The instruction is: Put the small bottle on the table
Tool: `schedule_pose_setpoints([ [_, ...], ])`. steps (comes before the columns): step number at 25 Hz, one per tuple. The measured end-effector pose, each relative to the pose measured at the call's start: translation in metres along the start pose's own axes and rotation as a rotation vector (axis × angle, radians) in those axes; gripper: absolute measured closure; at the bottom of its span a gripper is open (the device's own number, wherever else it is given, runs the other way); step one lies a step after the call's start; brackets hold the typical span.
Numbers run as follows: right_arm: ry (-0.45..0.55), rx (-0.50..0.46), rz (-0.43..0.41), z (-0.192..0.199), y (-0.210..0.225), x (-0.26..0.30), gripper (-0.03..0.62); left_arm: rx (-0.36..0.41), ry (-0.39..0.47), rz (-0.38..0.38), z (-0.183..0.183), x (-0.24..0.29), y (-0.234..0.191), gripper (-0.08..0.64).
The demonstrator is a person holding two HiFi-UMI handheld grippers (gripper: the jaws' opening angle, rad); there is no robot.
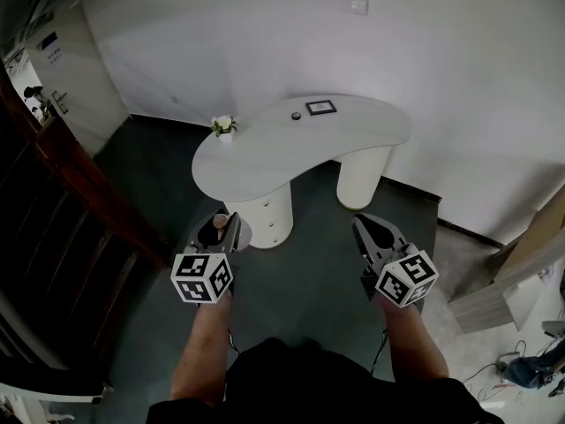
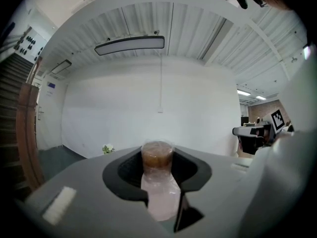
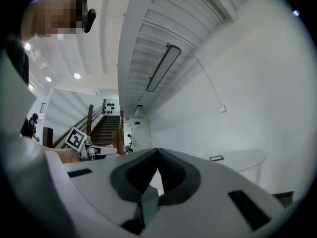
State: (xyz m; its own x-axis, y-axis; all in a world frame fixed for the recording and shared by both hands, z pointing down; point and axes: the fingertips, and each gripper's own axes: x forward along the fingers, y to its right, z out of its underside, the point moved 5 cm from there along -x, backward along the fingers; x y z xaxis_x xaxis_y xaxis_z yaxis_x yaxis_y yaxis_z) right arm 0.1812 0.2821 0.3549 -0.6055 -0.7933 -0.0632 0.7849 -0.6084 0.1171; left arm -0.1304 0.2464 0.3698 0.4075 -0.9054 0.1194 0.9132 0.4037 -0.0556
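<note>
My left gripper [image 1: 221,230] is shut on a small bottle [image 2: 157,178], a clear plastic one with a brownish cap end, which stands upright between the jaws in the left gripper view. In the head view the small bottle [image 1: 218,223] shows only as a pinkish bit at the jaw tips. My right gripper [image 1: 371,234] is shut with nothing in it; its jaw tips meet in the right gripper view [image 3: 157,152]. Both grippers hang above the dark floor, short of the white kidney-shaped table [image 1: 265,153].
On the table stand a small flower pot [image 1: 224,127], a dark framed picture [image 1: 320,108] and a small round dark object [image 1: 296,116]. A wooden staircase rail [image 1: 71,184] runs along the left. Cardboard and cables [image 1: 521,272] lie at the right.
</note>
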Motion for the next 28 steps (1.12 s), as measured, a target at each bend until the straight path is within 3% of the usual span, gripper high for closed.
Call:
schedule_pose_setpoints([
  [14, -0.04, 0.027, 0.006, 0.004, 0.029, 0.003, 0.581, 0.019, -0.002, 0.048, 0.002, 0.045, 0.009, 0.42],
  [28, -0.116, 0.039, 0.03, 0.021, 0.076, 0.129, 0.581, 0.057, 0.022, 0.111, -0.009, 0.153, -0.068, 0.422],
])
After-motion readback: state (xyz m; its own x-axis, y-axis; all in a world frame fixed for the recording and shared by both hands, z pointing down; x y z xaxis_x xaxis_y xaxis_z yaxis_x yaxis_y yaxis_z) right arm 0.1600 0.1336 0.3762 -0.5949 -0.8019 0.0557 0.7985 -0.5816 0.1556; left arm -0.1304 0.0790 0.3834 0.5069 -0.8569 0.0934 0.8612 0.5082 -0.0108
